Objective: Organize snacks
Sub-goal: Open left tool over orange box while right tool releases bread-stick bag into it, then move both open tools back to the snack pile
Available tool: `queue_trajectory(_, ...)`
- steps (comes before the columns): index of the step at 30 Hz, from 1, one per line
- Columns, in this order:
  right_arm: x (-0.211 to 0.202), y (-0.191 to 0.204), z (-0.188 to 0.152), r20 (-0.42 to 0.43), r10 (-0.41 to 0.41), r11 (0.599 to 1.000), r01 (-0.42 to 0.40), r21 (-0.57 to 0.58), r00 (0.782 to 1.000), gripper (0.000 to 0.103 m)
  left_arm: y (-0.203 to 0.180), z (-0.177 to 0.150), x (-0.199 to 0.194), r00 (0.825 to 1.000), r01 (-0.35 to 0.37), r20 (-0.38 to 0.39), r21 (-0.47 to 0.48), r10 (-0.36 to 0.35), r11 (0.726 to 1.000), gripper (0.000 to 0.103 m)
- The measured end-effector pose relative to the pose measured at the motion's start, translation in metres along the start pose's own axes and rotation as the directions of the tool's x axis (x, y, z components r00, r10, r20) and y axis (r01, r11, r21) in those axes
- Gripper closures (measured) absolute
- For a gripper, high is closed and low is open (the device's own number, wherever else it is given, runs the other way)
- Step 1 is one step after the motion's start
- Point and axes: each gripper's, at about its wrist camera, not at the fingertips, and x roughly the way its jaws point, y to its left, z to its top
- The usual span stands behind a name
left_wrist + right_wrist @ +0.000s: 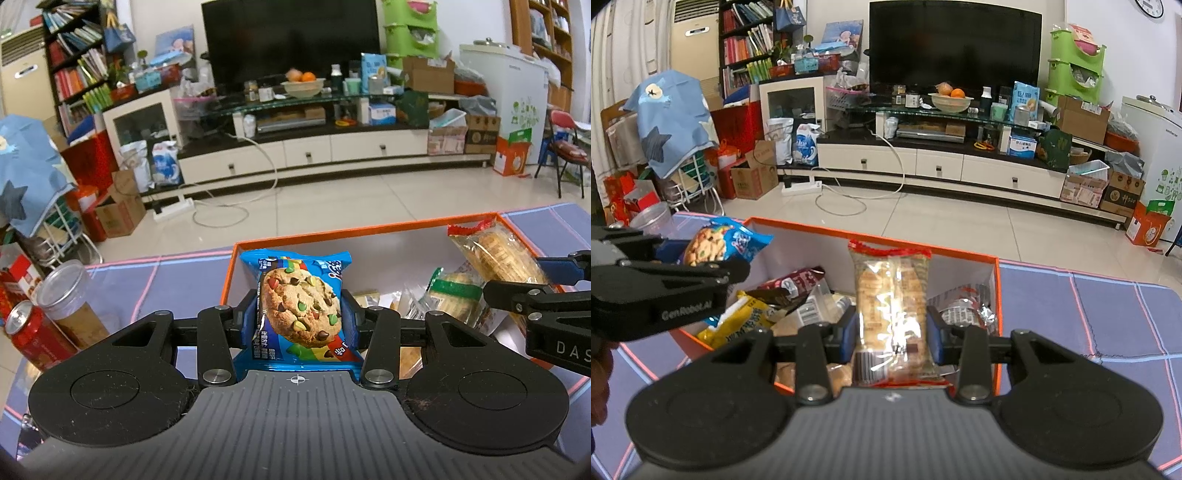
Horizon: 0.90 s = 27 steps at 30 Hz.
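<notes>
Two handheld grippers hover over an open orange box (369, 230) of snacks that sits on a purple tabletop (1089, 314) with pink and blue lines.

In the left wrist view, the left gripper (298, 317) fills the lower centre. Its jaws are clenched on a blue cookie packet (301, 310), held upright, printed with a chocolate chip cookie dotted with coloured candies. The packet is above the box's near left corner. At the left edge of the frame, a red drink can (35, 338) stands on the tabletop just beside a tall snack tube with a clear lid (70, 299).

In the right wrist view, the right gripper (891, 332) sits in the lower centre. Its jaws are clenched on a clear cracker packet (891, 306) with a red crimped top, held upright over the middle of the box. Below it, in the box, lie loose wrapped snacks, among them a yellow packet (746, 321) and what looks like a dark red wrapper (796, 282), though its print is too blurred to read.

A television and a cluttered media console fill the background.
</notes>
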Motion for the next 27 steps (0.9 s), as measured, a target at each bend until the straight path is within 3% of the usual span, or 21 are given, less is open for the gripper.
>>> queue_trajectory(6, 0.001, -0.002, -0.002, -0.006, 0.000, 1.000, 0.000, 0.001, 1.000, 0.065, 0.000, -0.001, 0.002, 1.000, -0.003, -0.001, -0.004, 0.003, 1.000, 0.076)
queue_trajectory(8, 0.003, -0.003, -0.001, -0.016, 0.003, 1.000, -0.003, 0.000, 1.000, 0.060, 0.002, 0.001, 0.003, 1.000, 0.001, -0.004, -0.009, -0.001, 1.000, 0.047)
queue_trajectory(11, 0.001, -0.003, -0.001, -0.008, -0.006, 1.000, 0.006, 0.008, 1.000, 0.053, 0.003, 0.001, -0.003, 1.000, -0.006, 0.011, -0.002, 0.006, 1.000, 0.036)
queue_trajectory(14, -0.011, -0.006, 0.001, 0.014, -0.008, 1.000, 0.008, 0.017, 1.000, 0.053, 0.010, 0.001, -0.022, 1.000, 0.002, 0.023, -0.016, -0.002, 1.000, 0.033)
queue_trajectory(16, -0.036, -0.007, 0.000, 0.060, -0.004, 1.000, 0.003, 0.011, 0.998, 0.051, 0.018, -0.003, -0.046, 0.998, 0.019, 0.055, -0.014, -0.018, 1.000, 0.027)
queue_trajectory(17, -0.052, -0.006, -0.004, 0.091, 0.006, 1.000, -0.007, 0.005, 0.996, 0.045, 0.023, -0.008, -0.057, 0.998, 0.021, 0.065, -0.010, -0.020, 1.000, 0.025)
queue_trajectory(20, -0.100, -0.002, -0.028, 0.160, 0.065, 0.997, -0.058, -0.047, 0.985, 0.039, 0.041, -0.036, -0.091, 0.997, 0.034, 0.075, -0.045, -0.031, 0.998, 0.023)
queue_trajectory(22, -0.123, 0.003, -0.054, 0.156, 0.106, 0.992, -0.094, -0.084, 0.982, 0.039, 0.053, -0.060, -0.107, 0.998, 0.045, 0.058, -0.081, -0.040, 0.996, 0.023)
queue_trajectory(27, -0.144, 0.024, -0.122, 0.015, 0.182, 0.979, -0.179, -0.101, 0.983, 0.041, 0.064, -0.119, -0.129, 0.999, 0.041, 0.000, -0.185, -0.042, 0.982, 0.023)
